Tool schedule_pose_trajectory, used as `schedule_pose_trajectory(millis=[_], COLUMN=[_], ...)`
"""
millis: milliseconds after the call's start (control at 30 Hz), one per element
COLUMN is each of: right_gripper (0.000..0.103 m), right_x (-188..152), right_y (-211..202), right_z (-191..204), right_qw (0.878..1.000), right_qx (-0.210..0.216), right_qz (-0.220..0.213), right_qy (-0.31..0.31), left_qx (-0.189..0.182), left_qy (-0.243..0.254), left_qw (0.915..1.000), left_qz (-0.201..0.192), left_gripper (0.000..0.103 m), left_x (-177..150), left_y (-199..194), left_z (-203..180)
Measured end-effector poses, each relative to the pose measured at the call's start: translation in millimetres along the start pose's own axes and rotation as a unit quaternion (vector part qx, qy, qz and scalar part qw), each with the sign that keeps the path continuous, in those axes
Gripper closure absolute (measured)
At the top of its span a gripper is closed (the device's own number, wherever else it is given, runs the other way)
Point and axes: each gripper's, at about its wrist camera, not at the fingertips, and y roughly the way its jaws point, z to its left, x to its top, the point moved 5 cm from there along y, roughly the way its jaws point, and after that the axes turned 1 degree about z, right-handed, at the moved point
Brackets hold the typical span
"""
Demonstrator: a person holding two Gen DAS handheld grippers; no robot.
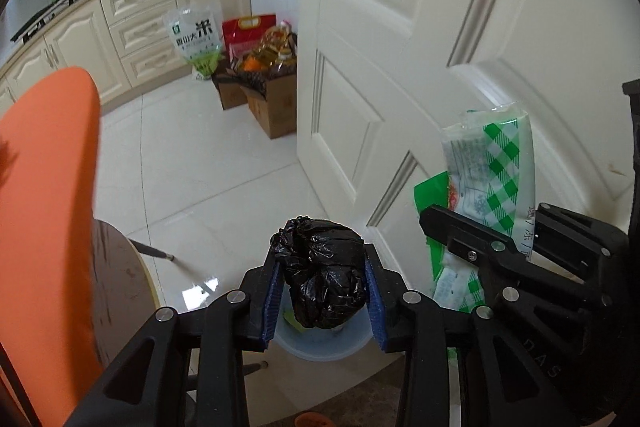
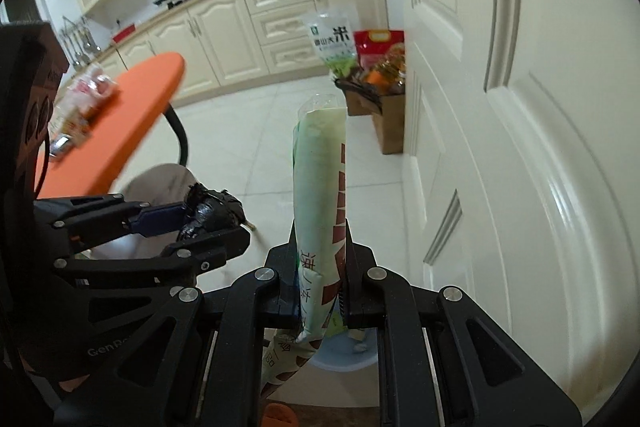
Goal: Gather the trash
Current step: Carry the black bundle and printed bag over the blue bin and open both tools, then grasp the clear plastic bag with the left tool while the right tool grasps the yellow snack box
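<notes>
Left gripper [image 1: 324, 291] clamped on crumpled black plastic bag [image 1: 324, 273], directly above pale bin [image 1: 320, 345] on floor. Soft, light, squashy; gripped across middle, likely to cling to blue pads [image 1: 272, 299]. Right gripper [image 2: 322, 287] pinched shut on flat green-checked food wrapper [image 2: 320, 187], thin, floppy, slippery; held near lower end. Nearby: orange table [image 1: 48, 187], cardboard boxes [image 1: 260, 99], white door [image 1: 440, 47] close at right.

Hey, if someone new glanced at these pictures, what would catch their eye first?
Probably the crumpled black plastic bag between the left gripper pads, right above a pale bin on the floor. Next, the green and white food wrapper pinched upright in the right gripper, beside the white door.
</notes>
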Motion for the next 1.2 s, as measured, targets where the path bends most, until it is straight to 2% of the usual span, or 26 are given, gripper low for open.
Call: schedule_pose_trajectory(millis=[100, 233, 300, 500, 567, 633, 667, 700, 833, 1000, 1200], right_gripper=[0.09, 0.09, 0.09, 0.088, 0.083, 0.079, 0.072, 0.07, 0.068, 0.056, 0.046], right_x=[-2.2, -10.9, -10.5, -11.1, -10.8, -11.4, -11.3, -12.6, -12.4, -4.3, 9.4], right_y=[13.0, 22.9, 26.5, 40.9, 47.8, 49.9, 50.1, 50.2, 42.0, 6.6, -45.9], right_z=[-8.7, -18.4, -19.8, -20.0, -18.8, -20.1, -19.9, -19.5, -13.7, 4.9, 45.0], right_qw=[1.0, 1.0, 1.0, 0.999, 0.999, 0.998, 0.998, 0.998, 0.998, 0.999, 0.999], right_qx=[0.002, 0.001, -0.003, 0.01, 0.016, 0.025, 0.026, 0.025, 0.027, 0.026, 0.038], right_qz=[0.01, 0.018, 0.021, 0.03, 0.032, 0.029, 0.03, 0.029, 0.027, 0.006, -0.032], right_qy=[0.011, 0.019, 0.022, 0.032, 0.04, 0.049, 0.053, 0.054, 0.056, 0.046, 0.021], left_qx=[0.007, -0.001, -0.001, 0.036, 0.04, 0.043, 0.041, 0.041, 0.052, 0.055, 0.071], left_qy=[-0.01, -0.018, -0.019, -0.007, -0.003, -0.002, -0.003, -0.004, -0.004, -0.006, -0.024], left_qw=[0.9998, 0.9997, 0.9997, 0.9993, 0.9991, 0.9989, 0.9988, 0.9987, 0.9975, 0.9957, 0.9898], left_qz=[0.018, 0.016, 0.014, -0.006, -0.014, -0.02, -0.024, -0.029, -0.048, -0.074, -0.121], left_gripper=[0.056, 0.05, 0.049, 0.048, 0.048, 0.048, 0.048, 0.048, 0.048, 0.047, 0.039], left_x=[11.0, 25.6, 22.7, 14.3, 12.5, 8.8, 8.1, 5.0, -5.0, -19.7, -54.6], left_y=[21.0, 36.1, 34.4, 27.2, 25.2, 16.1, 12.1, 6.7, -21.0, -60.2, -128.4], left_z=[1.2, 2.0, 2.7, 0.3, -4.7, -10.1, -11.0, -11.1, -13.7, -10.7, 5.6])
